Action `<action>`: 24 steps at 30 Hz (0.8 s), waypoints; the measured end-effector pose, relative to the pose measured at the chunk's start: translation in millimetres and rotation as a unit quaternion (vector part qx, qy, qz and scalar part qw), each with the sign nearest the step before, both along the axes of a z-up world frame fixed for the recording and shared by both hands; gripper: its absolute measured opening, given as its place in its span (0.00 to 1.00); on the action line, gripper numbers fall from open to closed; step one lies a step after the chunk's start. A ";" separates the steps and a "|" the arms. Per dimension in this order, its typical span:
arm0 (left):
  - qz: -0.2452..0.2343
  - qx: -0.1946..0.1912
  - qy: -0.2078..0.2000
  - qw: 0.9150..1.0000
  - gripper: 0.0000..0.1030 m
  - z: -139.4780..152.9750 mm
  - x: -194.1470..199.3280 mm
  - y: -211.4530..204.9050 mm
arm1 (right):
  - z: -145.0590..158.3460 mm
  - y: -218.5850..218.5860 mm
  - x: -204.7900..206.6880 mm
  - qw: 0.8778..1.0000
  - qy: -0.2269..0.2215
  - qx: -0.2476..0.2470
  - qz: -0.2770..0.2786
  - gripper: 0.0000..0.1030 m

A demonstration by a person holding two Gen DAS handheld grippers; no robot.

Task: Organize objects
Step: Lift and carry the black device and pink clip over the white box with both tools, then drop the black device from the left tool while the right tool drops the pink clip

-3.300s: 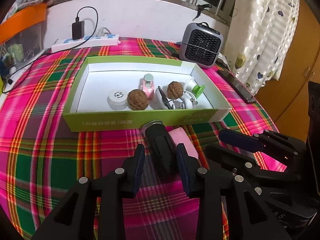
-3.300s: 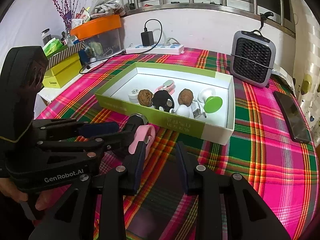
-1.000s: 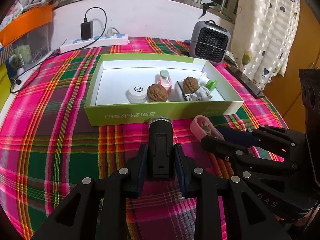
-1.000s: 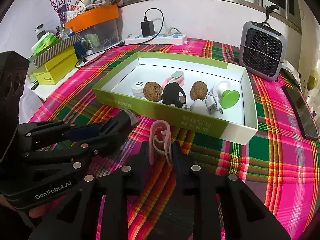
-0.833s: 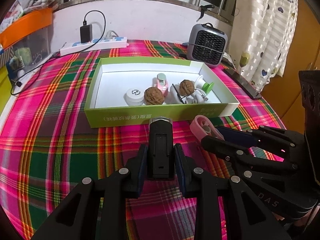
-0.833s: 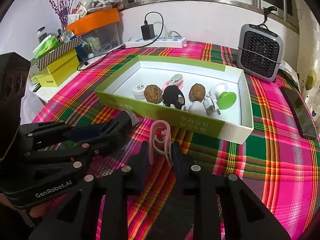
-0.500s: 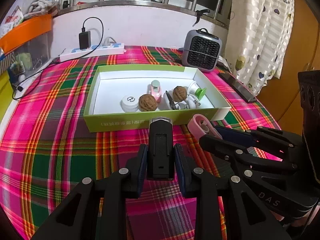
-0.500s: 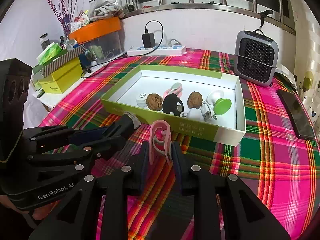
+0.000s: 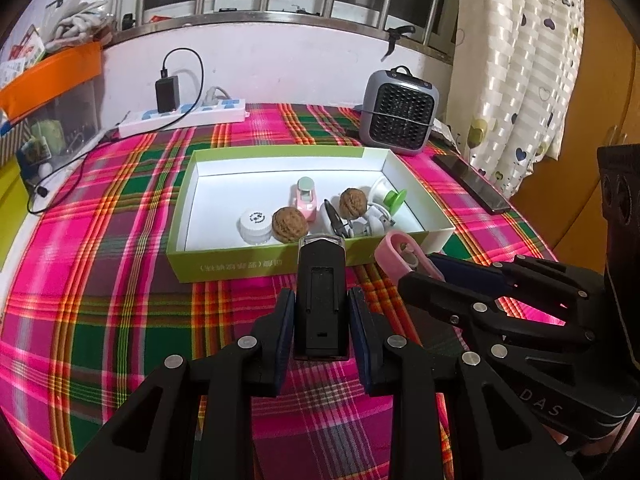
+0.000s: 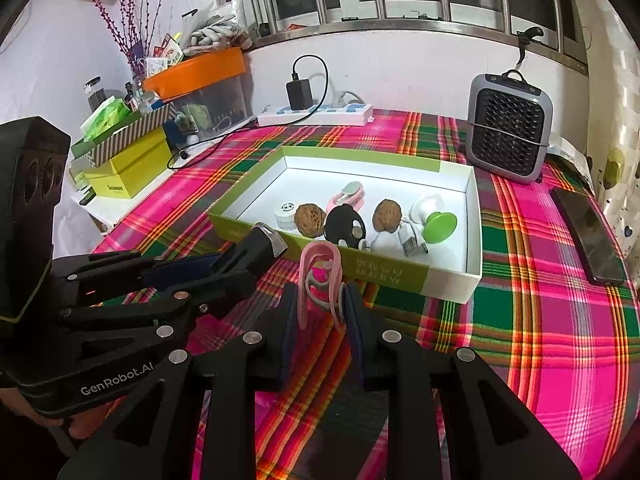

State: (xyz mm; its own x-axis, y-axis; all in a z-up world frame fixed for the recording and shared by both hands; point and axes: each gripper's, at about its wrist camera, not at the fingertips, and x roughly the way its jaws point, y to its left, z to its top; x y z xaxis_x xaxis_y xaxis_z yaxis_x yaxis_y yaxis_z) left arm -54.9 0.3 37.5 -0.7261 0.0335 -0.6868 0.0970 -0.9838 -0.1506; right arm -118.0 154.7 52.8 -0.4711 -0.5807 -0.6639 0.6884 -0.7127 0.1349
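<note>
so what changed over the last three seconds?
The left gripper closed on the black device and the right gripper on the pink clip; both are lifted off the cloth. The box and its contents are unchanged.

A black block [image 9: 321, 295] with a silver tip is sitting clamped lengthwise between the left jaws, pointing at the box [image 9: 256, 268]. A pink loop clip [image 10: 320, 280] is standing upright between the right jaws, just before the box's near wall.
</note>
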 end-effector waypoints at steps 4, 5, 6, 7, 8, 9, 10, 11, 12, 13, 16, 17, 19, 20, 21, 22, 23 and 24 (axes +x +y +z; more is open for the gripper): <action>-0.002 -0.003 0.000 1.000 0.24 1.5 -3.2 1.4 | 2.2 0.1 -2.2 1.000 0.003 -0.001 0.000 0.23; -0.002 -0.003 0.000 1.000 0.24 1.7 -4.1 1.3 | 2.7 0.0 -2.0 1.000 0.004 -0.001 0.001 0.23; -0.002 -0.004 0.000 1.000 0.24 2.0 -4.6 1.5 | 3.2 -0.3 -2.8 1.000 0.004 0.000 0.000 0.23; -0.002 -0.005 0.001 1.000 0.24 2.6 -5.5 1.7 | 3.2 -0.2 -3.2 1.000 0.005 0.000 0.001 0.23; -0.003 -0.005 0.001 1.000 0.24 3.2 -6.2 1.9 | 3.8 -0.4 -3.7 1.000 0.006 -0.001 0.001 0.23; -0.003 -0.006 0.001 1.000 0.24 3.5 -6.3 1.9 | 4.3 -1.0 -4.2 1.000 0.007 0.000 0.001 0.23; -0.003 -0.007 0.001 1.000 0.24 3.9 -7.1 1.9 | 4.7 -1.0 -4.4 1.000 0.007 -0.001 0.002 0.23; -0.002 -0.007 0.001 1.000 0.24 3.8 -6.9 2.0 | 4.9 -1.2 -4.8 1.000 0.007 -0.001 0.002 0.23; -0.002 -0.007 0.002 1.000 0.24 4.2 -7.9 1.8 | 5.4 -1.6 -5.4 1.000 0.008 -0.001 0.002 0.23; -0.002 -0.007 0.001 1.000 0.24 4.5 -8.6 1.6 | 5.5 -1.7 -6.0 1.000 0.008 -0.001 0.002 0.24; -0.001 -0.009 0.001 1.000 0.24 4.9 -11.4 1.3 | 5.9 -2.4 -8.2 1.000 0.009 0.000 0.002 0.23; -0.001 -0.009 0.001 1.000 0.24 5.0 -12.2 1.0 | 6.2 -2.7 -8.6 1.000 0.009 0.000 0.002 0.23; -0.001 -0.010 0.000 1.000 0.24 5.3 -14.5 0.5 | 6.2 -2.9 -8.7 1.000 0.009 0.000 0.002 0.23; 0.000 -0.011 0.000 1.000 0.24 5.4 -15.6 0.5 | 6.2 -2.9 -8.4 1.000 0.010 0.000 0.002 0.23; 0.000 -0.013 0.000 1.000 0.24 5.9 -16.9 0.4 | 6.5 -3.1 -9.6 1.000 0.010 0.000 0.002 0.23; 0.000 -0.015 0.000 1.000 0.24 6.6 -18.6 0.1 | 7.0 -3.4 -11.4 1.000 0.011 0.001 0.001 0.23; 0.000 -0.016 0.001 1.000 0.24 7.3 -19.9 -0.1 | 7.6 -3.9 -12.9 1.000 0.012 0.002 0.001 0.23; 0.000 -0.018 0.002 1.000 0.24 8.3 -21.4 -0.6 | 8.8 -4.7 -15.0 1.000 0.014 0.002 0.000 0.23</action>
